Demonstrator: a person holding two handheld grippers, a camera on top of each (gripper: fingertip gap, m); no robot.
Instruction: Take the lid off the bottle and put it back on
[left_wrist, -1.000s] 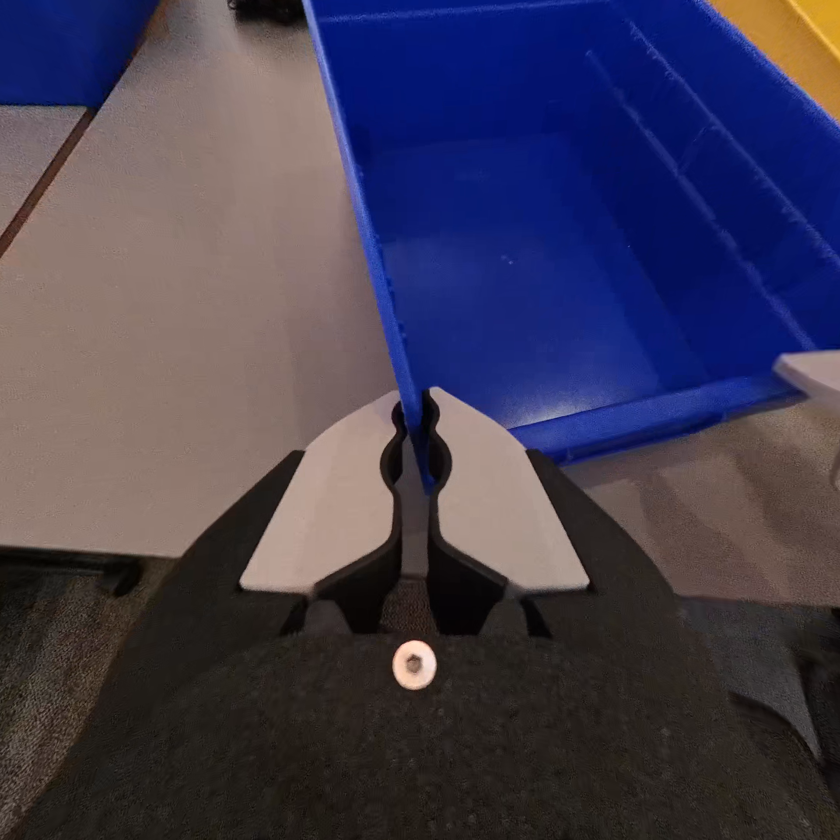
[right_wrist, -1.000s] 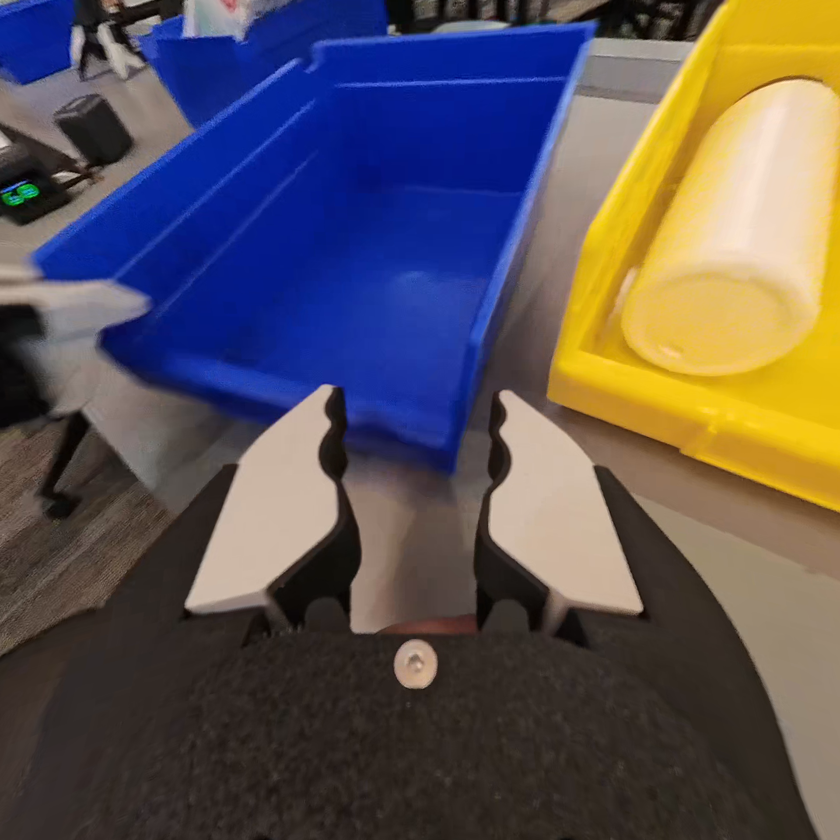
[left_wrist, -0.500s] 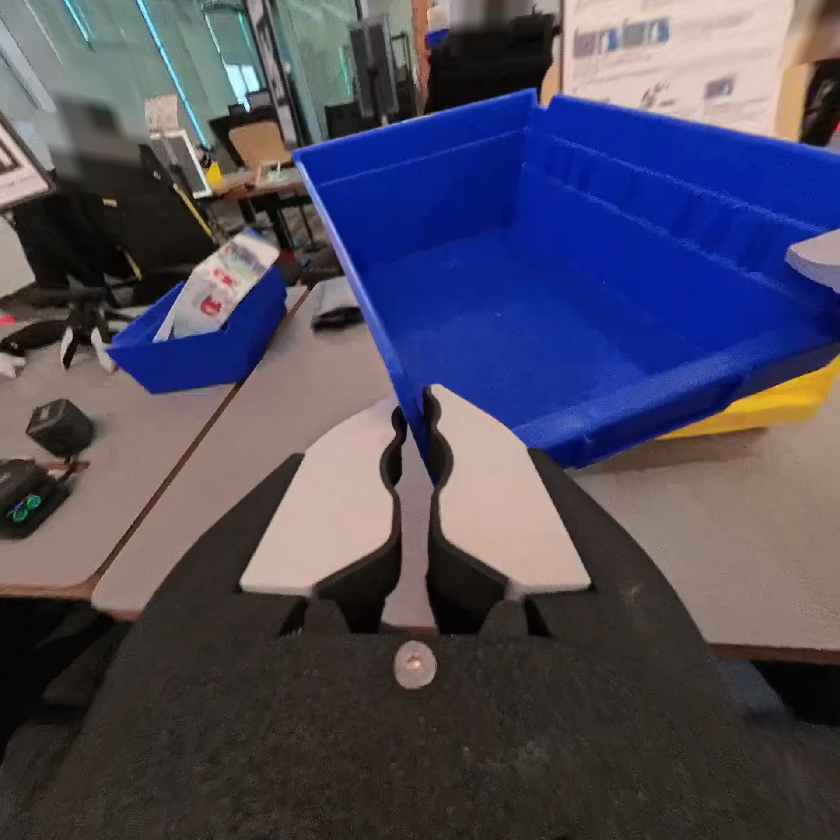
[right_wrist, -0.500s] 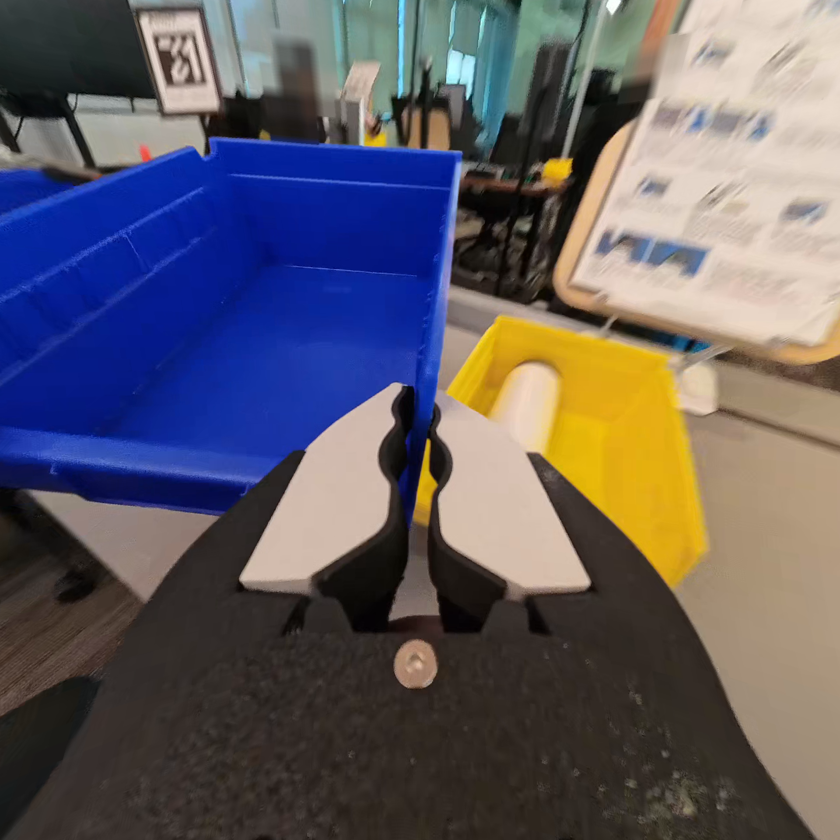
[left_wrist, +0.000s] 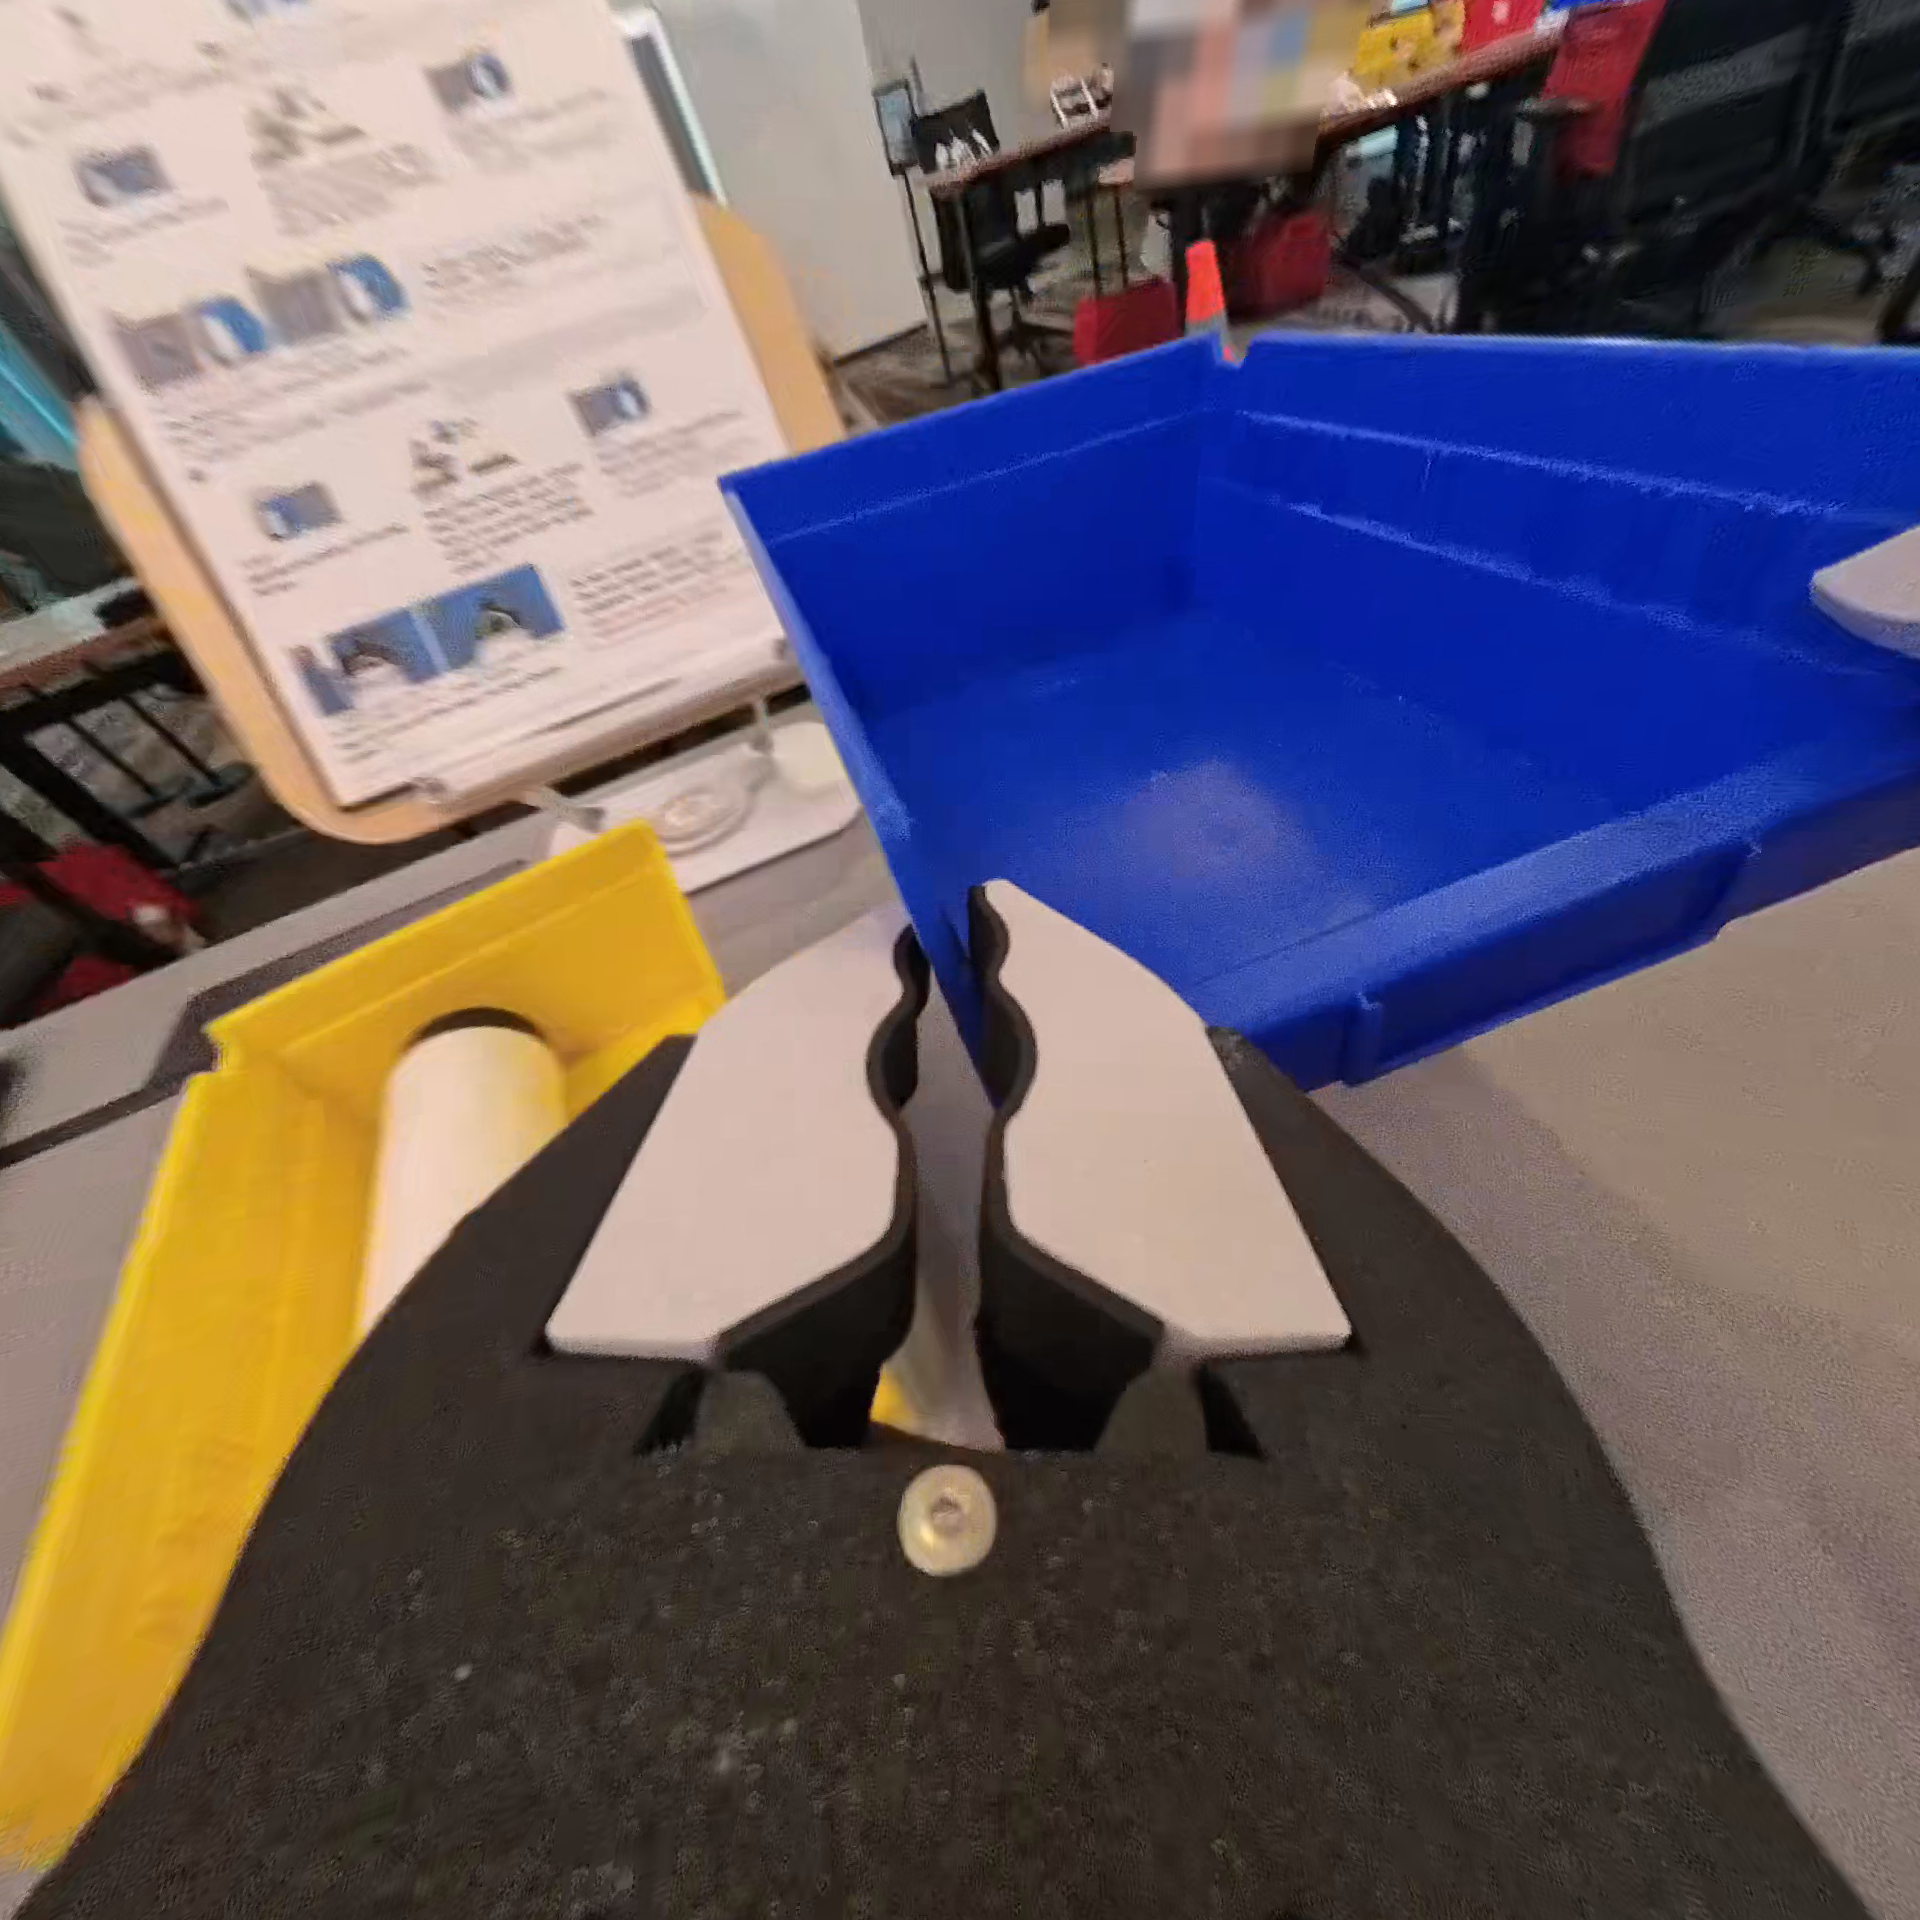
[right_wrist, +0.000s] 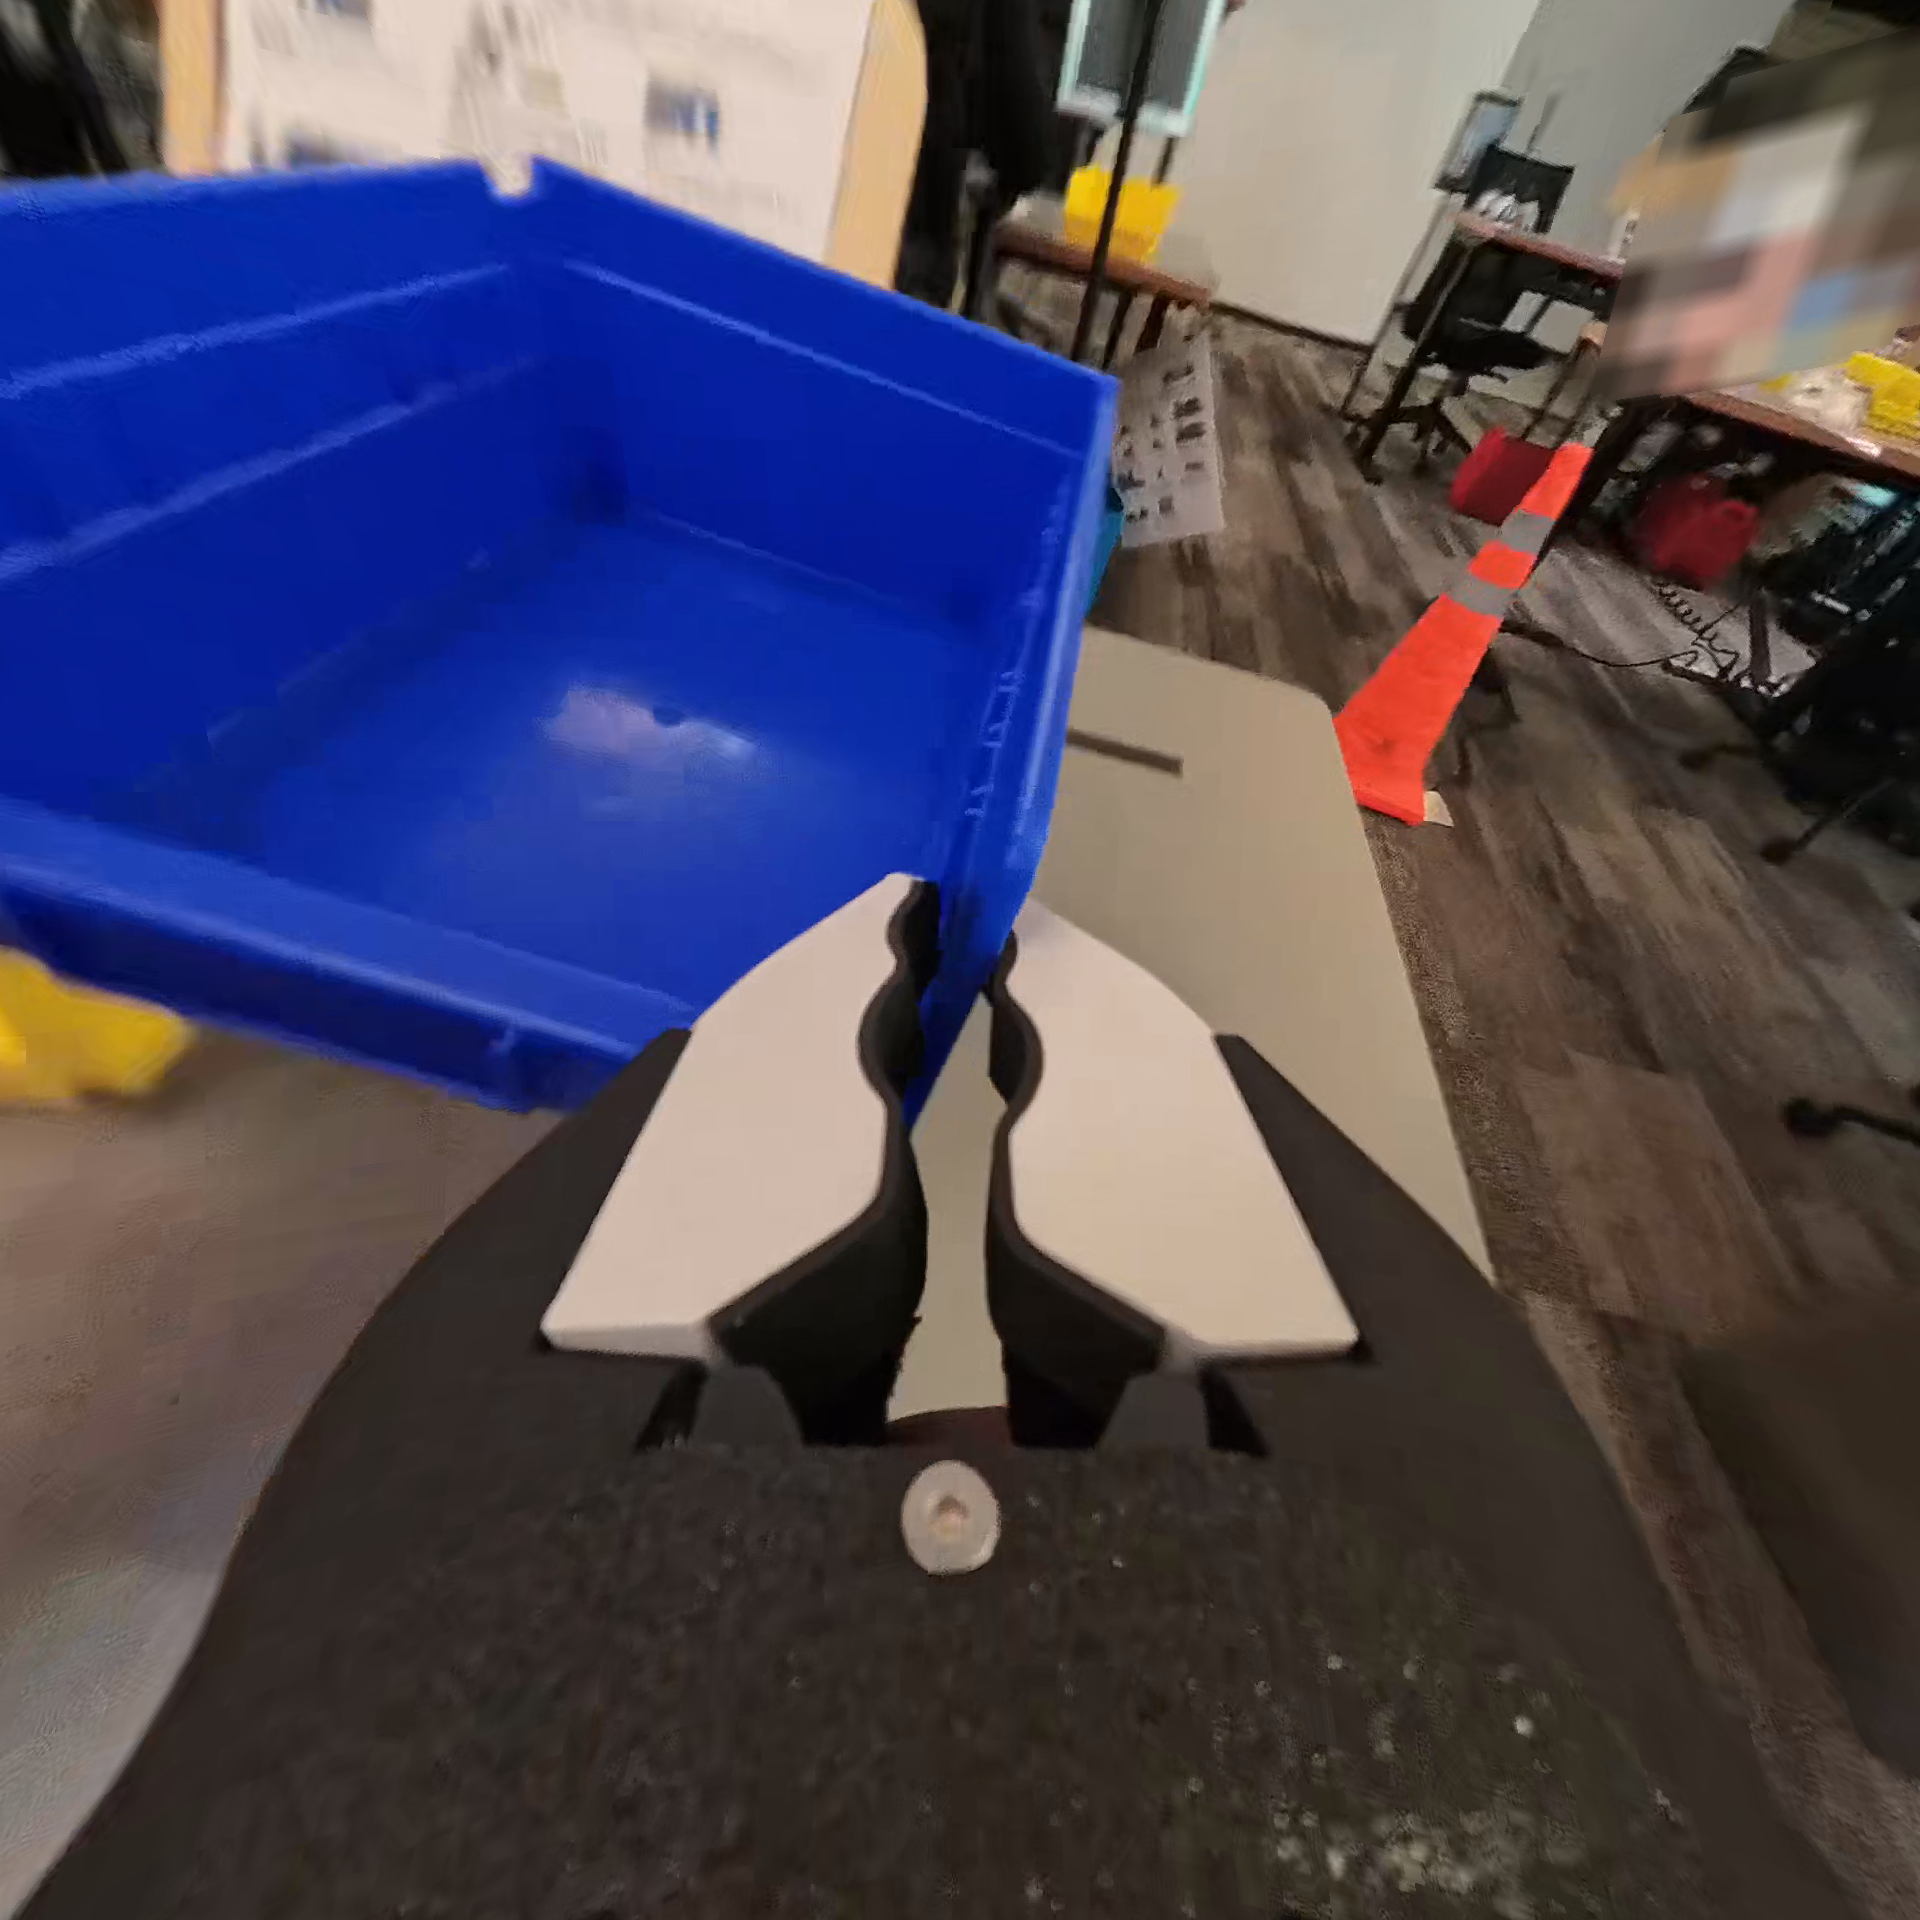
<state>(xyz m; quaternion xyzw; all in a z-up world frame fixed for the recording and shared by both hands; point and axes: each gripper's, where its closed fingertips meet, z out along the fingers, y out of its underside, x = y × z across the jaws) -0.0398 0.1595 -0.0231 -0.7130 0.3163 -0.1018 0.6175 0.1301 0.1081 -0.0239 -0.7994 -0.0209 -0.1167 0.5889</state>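
A white bottle (left_wrist: 457, 1122) lies on its side in a yellow bin (left_wrist: 208, 1299) at the left of the left wrist view; my gripper's body hides its near end, and I cannot make out its lid. My left gripper (left_wrist: 951, 935) is shut on the left wall of an empty blue bin (left_wrist: 1351, 582). My right gripper (right_wrist: 961, 935) is shut on the same blue bin's (right_wrist: 520, 416) right wall. The bin looks raised and tilted above the grey table (left_wrist: 1610, 1195). One right fingertip (left_wrist: 1870, 613) shows at the left wrist view's right edge.
A poster board (left_wrist: 395, 395) stands behind the yellow bin. A corner of the yellow bin (right_wrist: 73, 1029) shows under the blue bin. The table's edge (right_wrist: 1382, 935) runs to my right, with floor and an orange cone (right_wrist: 1455, 644) beyond. Desks and chairs stand farther off.
The right gripper went from open to shut on the blue bin's wall. Both grippers, holding the bin, have risen and swung round, so the room and the yellow bin now show.
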